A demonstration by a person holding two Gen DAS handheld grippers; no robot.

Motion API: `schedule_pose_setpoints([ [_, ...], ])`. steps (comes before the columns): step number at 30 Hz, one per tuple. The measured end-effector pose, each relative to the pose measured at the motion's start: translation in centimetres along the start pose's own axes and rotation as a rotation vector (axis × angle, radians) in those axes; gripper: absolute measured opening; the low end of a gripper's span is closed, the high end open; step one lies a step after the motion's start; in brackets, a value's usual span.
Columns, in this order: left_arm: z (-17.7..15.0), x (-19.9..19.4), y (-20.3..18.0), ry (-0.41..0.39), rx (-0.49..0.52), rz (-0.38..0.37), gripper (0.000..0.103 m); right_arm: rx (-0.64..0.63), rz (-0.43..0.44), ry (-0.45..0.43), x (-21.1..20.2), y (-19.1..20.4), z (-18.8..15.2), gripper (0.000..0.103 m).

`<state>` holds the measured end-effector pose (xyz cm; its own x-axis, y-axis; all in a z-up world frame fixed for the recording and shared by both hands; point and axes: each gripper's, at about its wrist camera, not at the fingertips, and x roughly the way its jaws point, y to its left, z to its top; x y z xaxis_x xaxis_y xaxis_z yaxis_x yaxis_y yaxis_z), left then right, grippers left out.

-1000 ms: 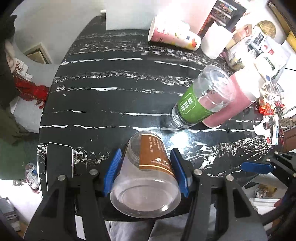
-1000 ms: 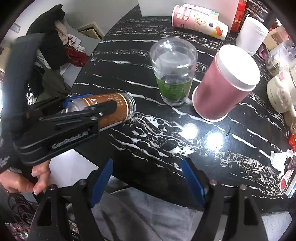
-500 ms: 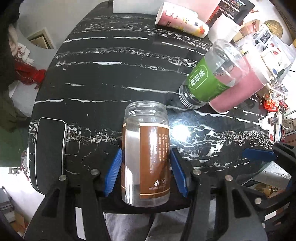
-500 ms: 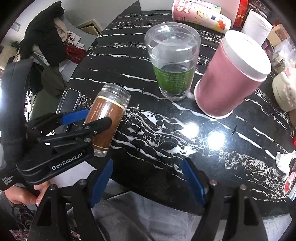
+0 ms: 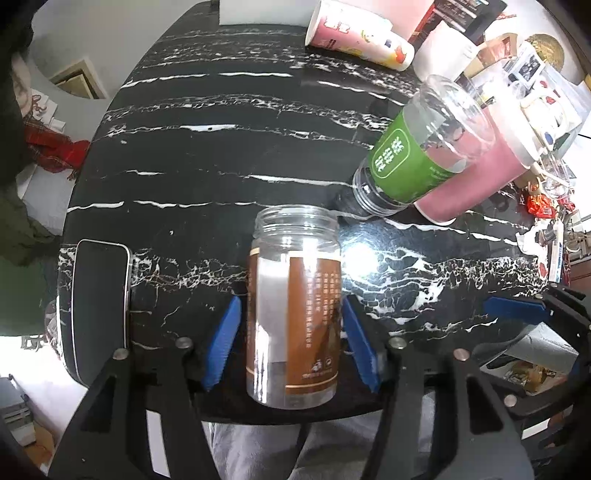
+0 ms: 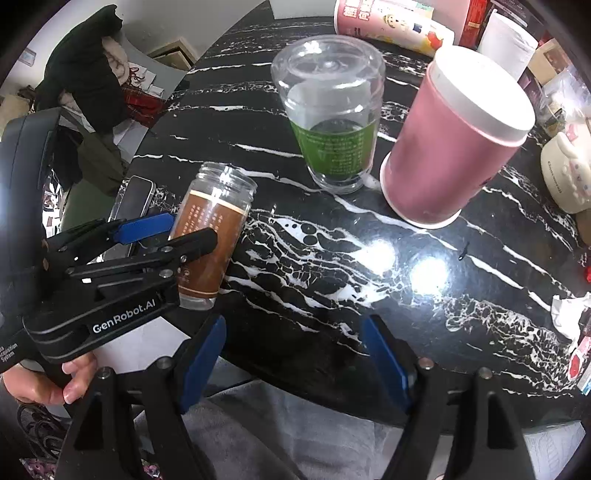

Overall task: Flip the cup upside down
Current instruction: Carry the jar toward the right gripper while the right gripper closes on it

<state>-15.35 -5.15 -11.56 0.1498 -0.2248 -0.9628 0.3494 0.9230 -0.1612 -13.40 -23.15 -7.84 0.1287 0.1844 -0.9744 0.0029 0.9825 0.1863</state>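
Observation:
A clear plastic cup with a brown label (image 5: 295,314) is gripped between the blue pads of my left gripper (image 5: 290,332), held above the near edge of the black marble table (image 5: 221,166). Its open mouth points away from me, tilted toward the tabletop. In the right wrist view the same cup (image 6: 212,229) shows in my left gripper (image 6: 177,236) at the left. My right gripper (image 6: 295,354) is open and empty over the table's near edge.
A clear cup with a green label (image 6: 332,122) and a pink cup (image 6: 454,136) both stand upside down mid-table. A phone (image 5: 98,306) lies at the left edge. A pink paper cup (image 5: 354,33) lies on its side at the back. Clutter fills the right side.
My left gripper has rotated the brown-label cup from base toward the camera to mouth pointing away and down at the table. The right gripper has stayed open, shifting slightly closer.

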Motion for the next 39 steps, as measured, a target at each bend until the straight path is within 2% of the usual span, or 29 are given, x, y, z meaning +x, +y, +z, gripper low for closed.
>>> schedule_pose_setpoints([
  [8, 0.2, -2.5, 0.5, 0.012, 0.003, 0.019, 0.06, -0.006, 0.008, -0.019, -1.6, 0.3, 0.1, 0.077],
  [16, 0.2, -6.6, 1.5, -0.012, 0.003, 0.083, 0.064, -0.01, 0.042, -0.041, -2.8, 1.5, -0.2, 0.077],
  [21, 0.9, -7.7, 2.7, -0.009, -0.011, 0.07, 0.064, 0.037, 0.059, -0.042, -2.7, 1.6, -0.3, 0.077],
  [25, 2.2, -7.7, 3.4, -0.019, 0.046, 0.061, 0.064, 0.148, 0.055, -0.043, -1.7, 1.2, -0.5, 0.077],
  [32, 3.6, -6.5, 4.1, -0.021, 0.177, 0.037, 0.064, 0.246, -0.004, -0.1, 0.2, 2.6, -1.2, 0.077],
  [39, 3.4, -4.4, 5.2, 0.026, 0.247, 0.028, 0.064, 0.331, -0.048, -0.127, 3.3, 4.3, -2.0, 0.077],
])
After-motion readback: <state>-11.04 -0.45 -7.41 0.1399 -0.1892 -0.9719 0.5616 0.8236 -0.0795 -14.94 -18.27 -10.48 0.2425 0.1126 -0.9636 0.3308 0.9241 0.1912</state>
